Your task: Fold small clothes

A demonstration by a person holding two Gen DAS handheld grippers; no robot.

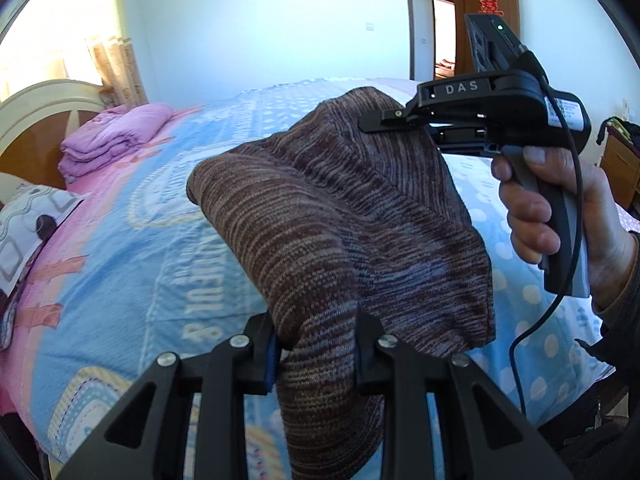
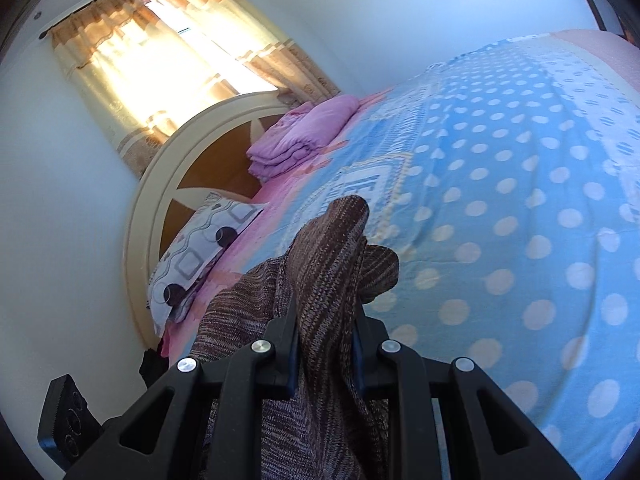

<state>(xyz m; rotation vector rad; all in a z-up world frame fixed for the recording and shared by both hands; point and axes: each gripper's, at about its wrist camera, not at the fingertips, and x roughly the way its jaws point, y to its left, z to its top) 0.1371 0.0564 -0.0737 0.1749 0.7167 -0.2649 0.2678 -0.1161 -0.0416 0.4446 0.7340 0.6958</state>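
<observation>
A brown and purple striped knit garment (image 1: 340, 216) hangs in the air above the bed, stretched between both grippers. My left gripper (image 1: 316, 344) is shut on its near end, with cloth bunched between the fingers. My right gripper (image 1: 400, 124) shows in the left wrist view at upper right, held in a hand, shut on the garment's far edge. In the right wrist view the right gripper (image 2: 326, 340) is shut on a fold of the garment (image 2: 332, 248), which rises past the fingertips and drapes down to the left.
The bed has a blue dotted and pink blanket (image 1: 132, 216), also seen in the right wrist view (image 2: 520, 200). A folded purple quilt (image 1: 112, 140) and a patterned pillow (image 2: 200, 248) lie by the headboard (image 2: 192, 148). A door (image 1: 484, 20) stands beyond.
</observation>
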